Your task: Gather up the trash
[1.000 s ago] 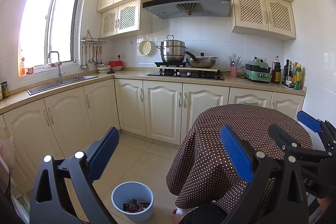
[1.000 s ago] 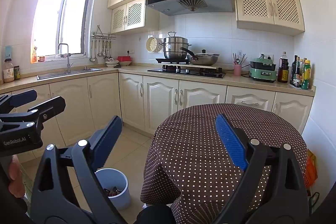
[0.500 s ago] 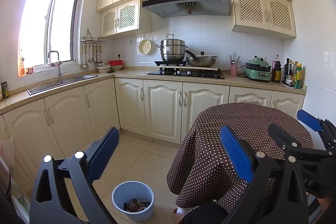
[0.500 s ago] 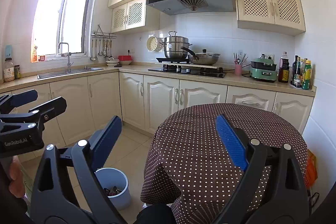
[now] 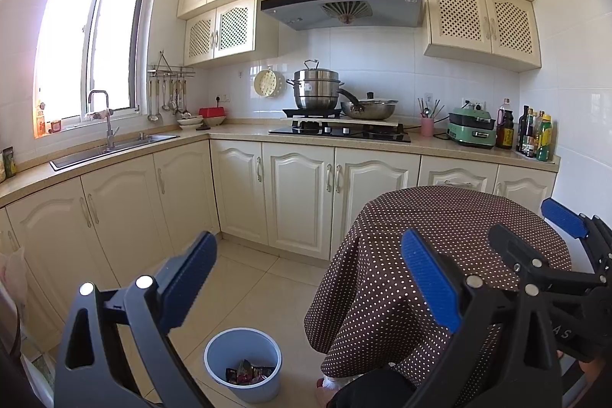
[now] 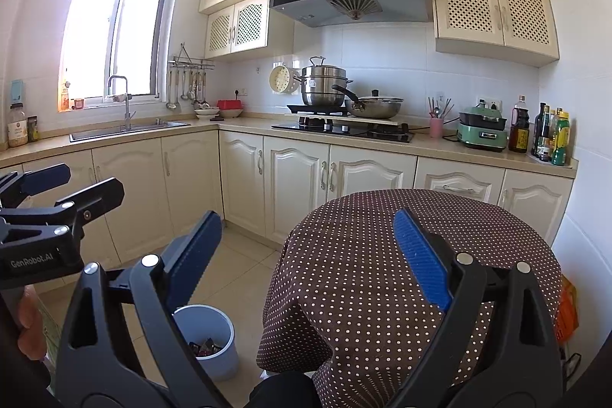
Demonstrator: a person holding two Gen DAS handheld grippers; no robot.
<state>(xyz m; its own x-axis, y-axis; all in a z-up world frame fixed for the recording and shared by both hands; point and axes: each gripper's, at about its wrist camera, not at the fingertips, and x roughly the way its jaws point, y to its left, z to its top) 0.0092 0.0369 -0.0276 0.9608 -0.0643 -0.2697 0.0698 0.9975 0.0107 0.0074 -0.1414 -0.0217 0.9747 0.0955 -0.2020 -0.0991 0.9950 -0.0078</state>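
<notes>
The trash lies in the bottom of a pale blue bin on the tiled floor, near and left of the round bench under its brown dotted cloth. It looks like crumpled wrappers, dark with some red. I judge them light, soft and slick, easy to crush and not fragile. A pinch on a bunched fold near the middle of a wrapper should hold better than one on a smooth flat edge. The bin looks like thin, light plastic, so its rim is the place to take hold should it need carrying; a one-sided grip may tip it. No loose trash shows on the bench top or on the visible floor, so the collecting looks close to done.

The left claw hangs above the bin with its blue pads spread wide and nothing between them. The right claw is likewise spread and empty, held over the near edge of the bench. Beyond stand cream cabinets and the stove.
</notes>
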